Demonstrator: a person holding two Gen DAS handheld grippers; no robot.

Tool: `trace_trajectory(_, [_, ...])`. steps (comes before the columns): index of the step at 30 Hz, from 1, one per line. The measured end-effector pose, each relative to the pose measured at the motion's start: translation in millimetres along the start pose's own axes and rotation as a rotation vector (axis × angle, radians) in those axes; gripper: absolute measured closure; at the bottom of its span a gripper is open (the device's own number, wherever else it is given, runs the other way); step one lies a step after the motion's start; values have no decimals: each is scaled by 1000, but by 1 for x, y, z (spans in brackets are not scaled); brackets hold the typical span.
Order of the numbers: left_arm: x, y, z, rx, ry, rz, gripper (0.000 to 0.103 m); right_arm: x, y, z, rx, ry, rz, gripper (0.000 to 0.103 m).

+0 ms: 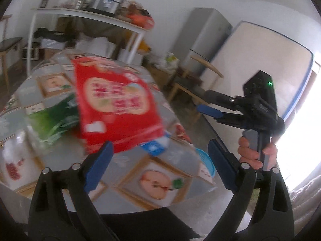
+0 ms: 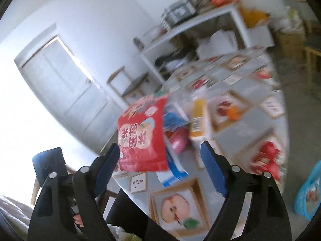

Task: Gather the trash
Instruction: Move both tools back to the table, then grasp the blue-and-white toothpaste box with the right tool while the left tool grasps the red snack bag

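Note:
A red snack bag [image 1: 116, 102] hangs in the air above the table, blurred by motion, just past my left gripper [image 1: 160, 150], whose jaws are wide apart and hold nothing. The bag also shows in the right wrist view [image 2: 141, 138], close to the left finger of my right gripper [image 2: 160, 156], which is also wide open. I cannot tell whether anything touches the bag. The right gripper appears in the left wrist view [image 1: 208, 108], held in a hand at the right.
A table with a fruit-print cloth [image 1: 156, 182] carries a green wrapper [image 1: 54, 116], a blue wrapper [image 1: 156, 146], a white cup [image 1: 14, 160], an orange carton [image 2: 198, 118] and red packets [image 2: 266, 158]. A blue bag [image 2: 311, 190] is at the right. A white shelf [image 1: 90, 16] stands behind.

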State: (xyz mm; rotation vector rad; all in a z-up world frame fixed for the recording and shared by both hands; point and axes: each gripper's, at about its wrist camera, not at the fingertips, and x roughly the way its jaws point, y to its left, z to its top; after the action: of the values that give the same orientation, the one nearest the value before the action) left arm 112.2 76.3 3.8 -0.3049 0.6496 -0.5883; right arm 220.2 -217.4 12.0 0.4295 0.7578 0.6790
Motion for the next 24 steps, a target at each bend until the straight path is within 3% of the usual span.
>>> trace_trajectory(8, [3,43,20,-20,-57,80,12,63,-29,16,129,157,109,31])
trace_trajectory(13, [11,50,30,-7,-55,68,12,83,-32,16,158,203,163,38])
trace_trajectory(22, [23,50,30,-12,-30,32,12,96,-33,16,173,248,213,65])
trace_trajectory(24, [25,49,30,-7,-27,24,12,96,-31,15,167,252,222,75])
